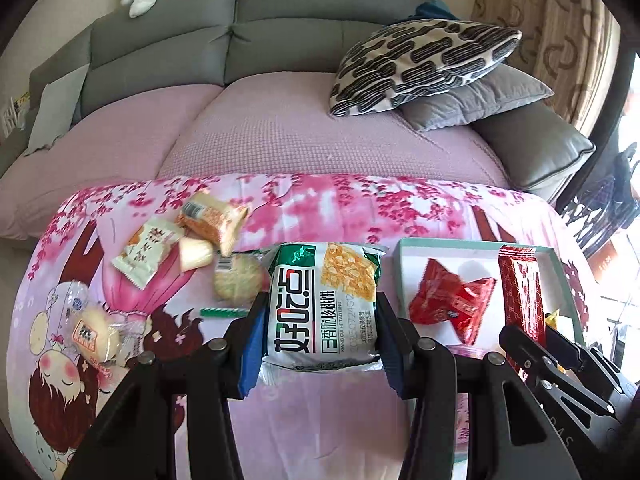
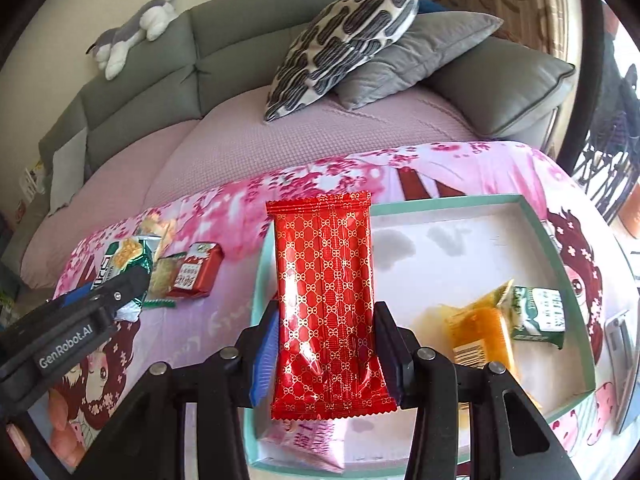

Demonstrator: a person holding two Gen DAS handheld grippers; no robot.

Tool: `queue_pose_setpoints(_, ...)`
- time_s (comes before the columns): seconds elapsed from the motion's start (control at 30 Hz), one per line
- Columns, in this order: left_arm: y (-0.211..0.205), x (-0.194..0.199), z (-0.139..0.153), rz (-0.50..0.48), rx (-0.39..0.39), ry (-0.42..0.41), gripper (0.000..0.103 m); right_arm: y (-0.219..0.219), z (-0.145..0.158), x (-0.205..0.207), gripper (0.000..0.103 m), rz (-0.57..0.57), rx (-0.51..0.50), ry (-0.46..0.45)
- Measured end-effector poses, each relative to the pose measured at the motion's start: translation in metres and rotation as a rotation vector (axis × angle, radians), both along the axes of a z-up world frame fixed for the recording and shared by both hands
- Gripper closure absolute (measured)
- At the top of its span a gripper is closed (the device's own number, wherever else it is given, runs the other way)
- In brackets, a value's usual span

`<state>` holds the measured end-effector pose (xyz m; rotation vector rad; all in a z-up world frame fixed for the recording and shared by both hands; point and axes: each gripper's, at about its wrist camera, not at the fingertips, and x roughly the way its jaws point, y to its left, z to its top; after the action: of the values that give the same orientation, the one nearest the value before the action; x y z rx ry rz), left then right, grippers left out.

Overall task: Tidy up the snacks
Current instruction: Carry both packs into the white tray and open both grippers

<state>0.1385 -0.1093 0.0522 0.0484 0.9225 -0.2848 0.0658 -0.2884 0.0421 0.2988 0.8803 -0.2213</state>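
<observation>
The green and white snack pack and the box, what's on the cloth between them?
Nothing. In the left wrist view, only bare flowery cloth shows between the green and white snack pack, held in the left jaws, and the box.

Low in my left wrist view I see a green and white snack packet [image 1: 324,304] with black lettering and a golden biscuit photo, above a pink cherry-blossom cartoon cloth [image 1: 320,200]. At the centre of my right wrist view is a glossy red wrapper [image 2: 328,300] with a gold lattice pattern, beside a white tray with a mint-green rim [image 2: 448,201]. Upper right there, a black-and-white patterned cushion [image 2: 344,40] lies on a grey sofa [image 2: 240,40].
</observation>
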Motion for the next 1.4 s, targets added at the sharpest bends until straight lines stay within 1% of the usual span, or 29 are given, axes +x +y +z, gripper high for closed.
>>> queue_pose_setpoints(0.2, -0.061, -0.008, 0.019, -0.123, -0.020, -0.029, 0.052, -0.058, 0.008, -0.013, 0.055, -0.162, -0.022, -0.037)
queue_pose_setpoints(0.4, -0.117, -0.007, 0.022, -0.234, -0.053, -0.011, 0.052, -0.102, 0.002, -0.018, 0.055, -0.268, -0.036, -0.049)
queue_pose_setpoints(0.57, -0.152, -0.001, 0.010, -0.266, -0.032, 0.025, 0.052, -0.120, -0.008, -0.012, 0.055, -0.264, -0.060, -0.006)
queue_pose_setpoints(0.67, -0.165, 0.003, 0.000, -0.276, -0.012, 0.052, 0.052, -0.128, -0.011, -0.007, 0.055, -0.252, -0.080, 0.013)
queue_pose_setpoints(0.8, -0.179, 0.009, -0.013, -0.290, 0.014, 0.086, 0.052, -0.142, -0.019, 0.004, 0.055, -0.239, -0.093, 0.064)
queue_pose_setpoints(1.03, -0.198, 0.018, -0.030, -0.296, 0.069, 0.134, 0.052, -0.153, -0.036, 0.022, 0.055, -0.188, -0.084, 0.146)
queue_pose_setpoints(1.17, -0.206, 0.020, -0.037, -0.303, 0.113, 0.153, 0.052, -0.154, -0.044, 0.030, 0.055, -0.172, -0.096, 0.194)
queue_pose_setpoints(1.3, -0.210, 0.023, -0.043, -0.307, 0.125, 0.180, 0.051, -0.157, -0.053, 0.036, 0.055, -0.160, -0.091, 0.236)
queue_pose_setpoints(1.4, -0.211, 0.025, -0.047, -0.305, 0.132, 0.198, 0.051, -0.157, -0.054, 0.038, 0.055, -0.151, -0.094, 0.249)
